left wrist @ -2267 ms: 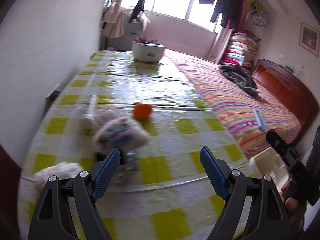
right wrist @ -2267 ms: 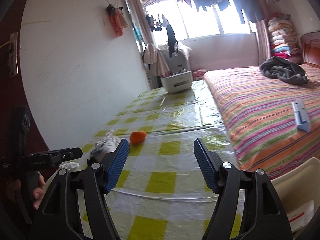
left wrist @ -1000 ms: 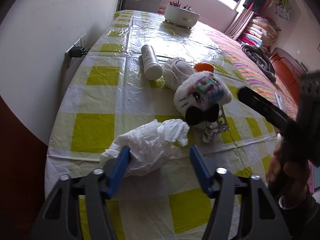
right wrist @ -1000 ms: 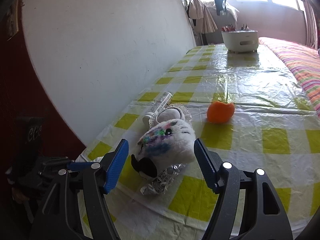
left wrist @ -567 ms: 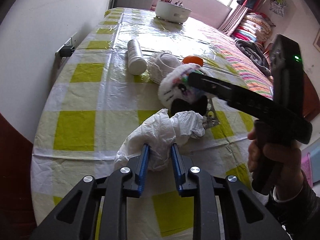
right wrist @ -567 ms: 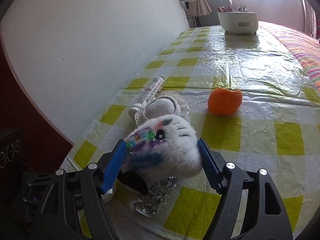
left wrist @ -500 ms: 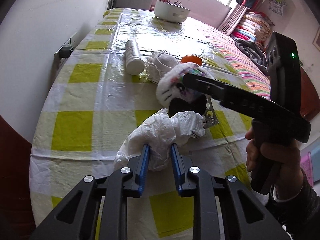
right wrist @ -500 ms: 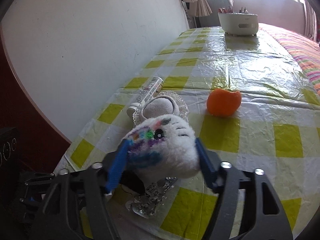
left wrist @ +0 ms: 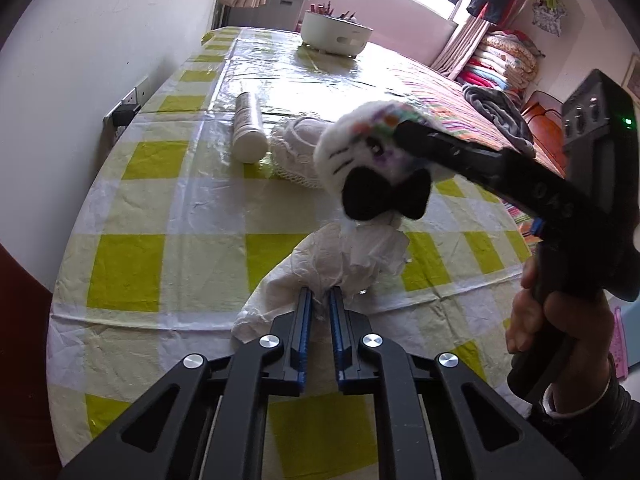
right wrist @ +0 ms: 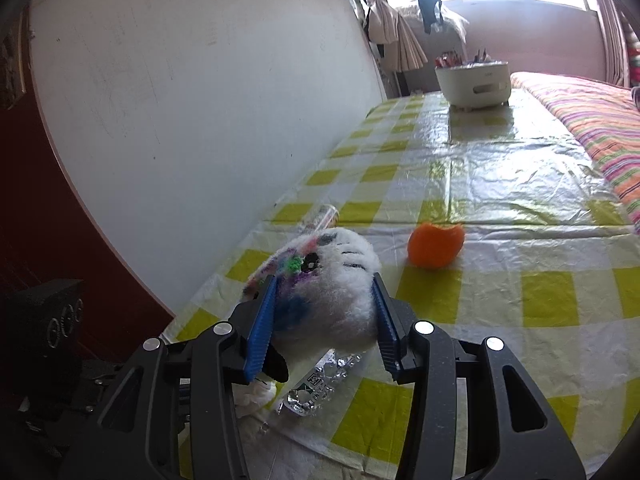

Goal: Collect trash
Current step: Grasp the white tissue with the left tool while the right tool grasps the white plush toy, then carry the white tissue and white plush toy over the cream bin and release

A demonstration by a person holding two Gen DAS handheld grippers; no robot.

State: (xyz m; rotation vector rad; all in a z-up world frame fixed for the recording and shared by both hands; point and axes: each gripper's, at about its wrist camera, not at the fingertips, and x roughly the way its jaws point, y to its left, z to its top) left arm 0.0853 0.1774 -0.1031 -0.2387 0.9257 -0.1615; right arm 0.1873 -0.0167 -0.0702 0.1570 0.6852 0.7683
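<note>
Yellow-checked plastic tablecloth (left wrist: 132, 276) beside a white wall (right wrist: 200, 100) and striped bed (right wrist: 592, 120). Left gripper (left wrist: 319, 322) has just closed, pinching crumpled white tissue (left wrist: 320, 264) at the table's near edge; right gripper (right wrist: 324, 320) has just been closing, clamping a plush cat toy (right wrist: 332, 280).

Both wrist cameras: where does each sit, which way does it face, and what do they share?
Left wrist: on the left gripper, angled down the table; pads pinch the white tissue wad; right hand shows.
Right wrist: on the right gripper, looking along the table toward the window; pads squeeze the plush cat toy.
Shared: toy, checked tablecloth, white pot.
</note>
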